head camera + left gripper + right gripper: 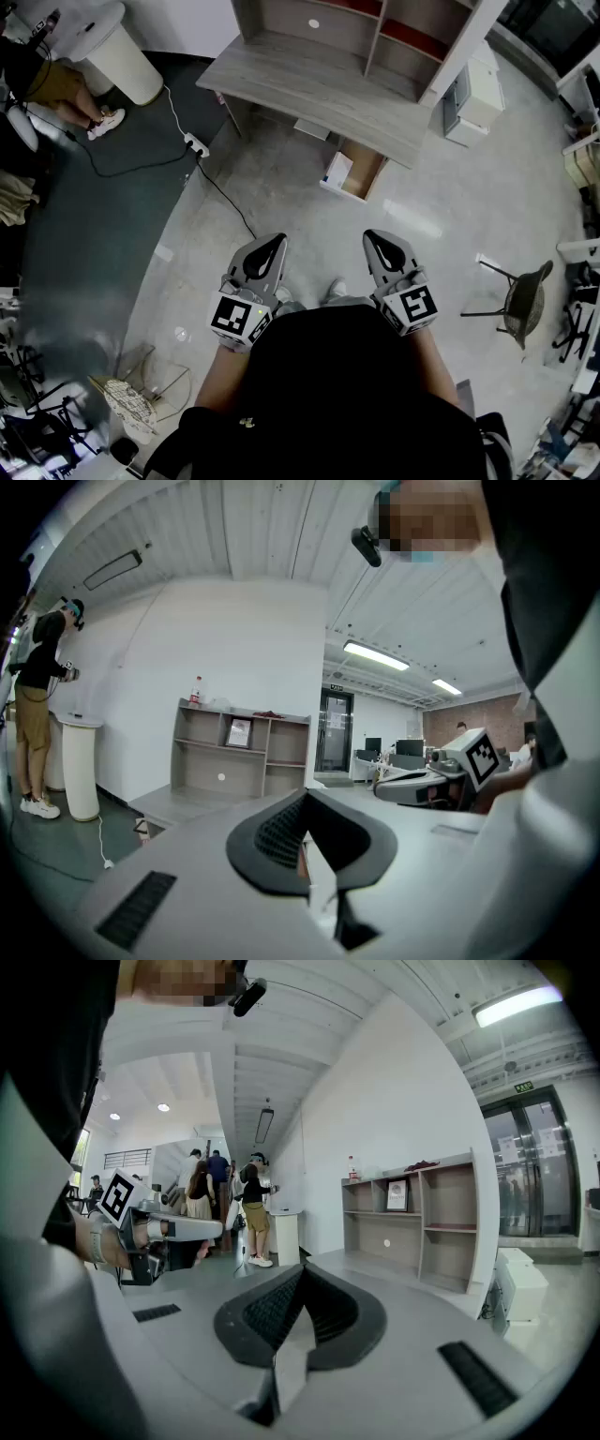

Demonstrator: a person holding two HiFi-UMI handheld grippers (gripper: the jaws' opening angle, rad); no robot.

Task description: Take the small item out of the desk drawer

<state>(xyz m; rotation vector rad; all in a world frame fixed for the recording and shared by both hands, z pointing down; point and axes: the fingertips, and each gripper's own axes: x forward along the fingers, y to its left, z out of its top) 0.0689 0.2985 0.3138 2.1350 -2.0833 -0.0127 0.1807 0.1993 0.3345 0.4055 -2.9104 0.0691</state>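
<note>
Left gripper [271,244] and right gripper [380,240] sit low in frame, fingers [272,1312] together, empty, well below the desk [309,84] and open drawer [364,173].

Pale grey desk [309,80], grey left gripper [276,243]
</note>
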